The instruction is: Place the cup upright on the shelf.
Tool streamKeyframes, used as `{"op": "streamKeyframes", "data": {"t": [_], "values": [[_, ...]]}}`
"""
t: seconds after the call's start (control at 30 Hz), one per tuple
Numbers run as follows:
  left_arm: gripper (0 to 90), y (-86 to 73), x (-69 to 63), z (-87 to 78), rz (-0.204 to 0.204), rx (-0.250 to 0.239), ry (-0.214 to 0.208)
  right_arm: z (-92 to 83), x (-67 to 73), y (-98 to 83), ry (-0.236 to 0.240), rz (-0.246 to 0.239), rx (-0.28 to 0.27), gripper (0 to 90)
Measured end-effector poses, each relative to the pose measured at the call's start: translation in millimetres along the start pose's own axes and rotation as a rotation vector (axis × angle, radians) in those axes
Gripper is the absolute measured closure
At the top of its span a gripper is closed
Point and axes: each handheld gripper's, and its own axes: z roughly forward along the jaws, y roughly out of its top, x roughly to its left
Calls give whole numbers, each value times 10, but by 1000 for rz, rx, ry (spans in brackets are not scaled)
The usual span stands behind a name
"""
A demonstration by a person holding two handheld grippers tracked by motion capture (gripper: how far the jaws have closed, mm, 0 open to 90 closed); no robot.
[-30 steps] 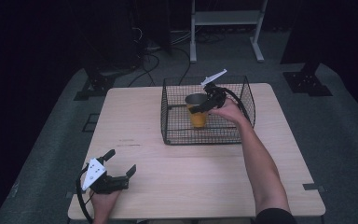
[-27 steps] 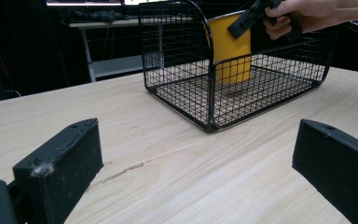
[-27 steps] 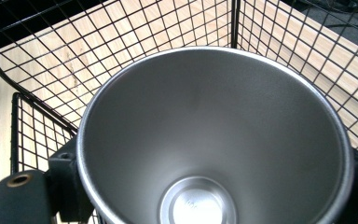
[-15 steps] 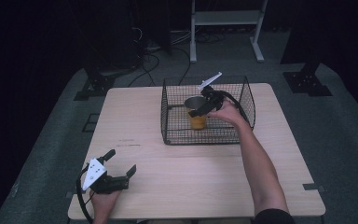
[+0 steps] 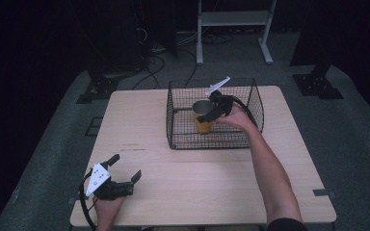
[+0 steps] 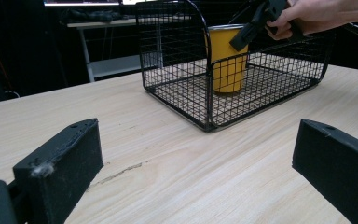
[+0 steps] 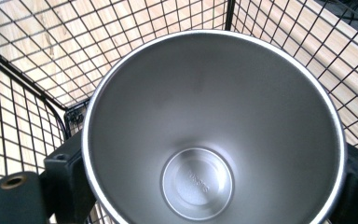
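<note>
In the high view, the right gripper (image 5: 211, 113) is sitting just above the middle of the frame, reaching into the black wire basket (image 5: 256, 103) with its jaws closed on either side of the yellow cup (image 5: 203, 125), up near the rim. The cup is standing upright on the basket floor, toward the basket's left half. The person's right hand (image 5: 237, 117) is wrapping the gripper body, with the forearm running down to the lower right of the frame.

The left gripper (image 5: 123, 171) is lying at the lower left of the high view, near the table's (image 5: 139, 125) front edge, held by the left hand (image 5: 107, 207). Its jaws are spreading wide and gripping nothing.

The right gripper view is looking straight down into the cup (image 7: 209, 140), showing its bare steel inside and a round stamped bottom, which the other views are not giving. Its black jaws are pressing the cup's outer wall at the lower left and lower right of the frame, with basket mesh (image 7: 32, 60) and table wood behind.

The left gripper view is showing the cup's yellow outside (image 6: 227, 60) through the basket (image 6: 177, 51) wires at the upper middle, with the right gripper (image 6: 247, 29) clamping it from above and the right hand (image 6: 307, 16) at the upper right. Its own two jaws are standing far apart at the lower corners, hovering over bare table (image 6: 191, 168).
</note>
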Motion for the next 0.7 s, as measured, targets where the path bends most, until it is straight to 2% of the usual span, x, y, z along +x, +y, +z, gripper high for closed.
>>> {"op": "streamKeyframes", "data": {"t": [0.23, 0.3, 0.7], "values": [[8, 0, -2, -1, 1, 0, 1, 12, 22, 0, -2, -21, 15, 91], [9, 1, 0, -1, 2, -1, 1, 14, 23, -3, 7, -15, 17, 90], [9, 1, -5, -3, 4, 0, 3, -32, 47, 22, -25, -27, -1, 26]]}}
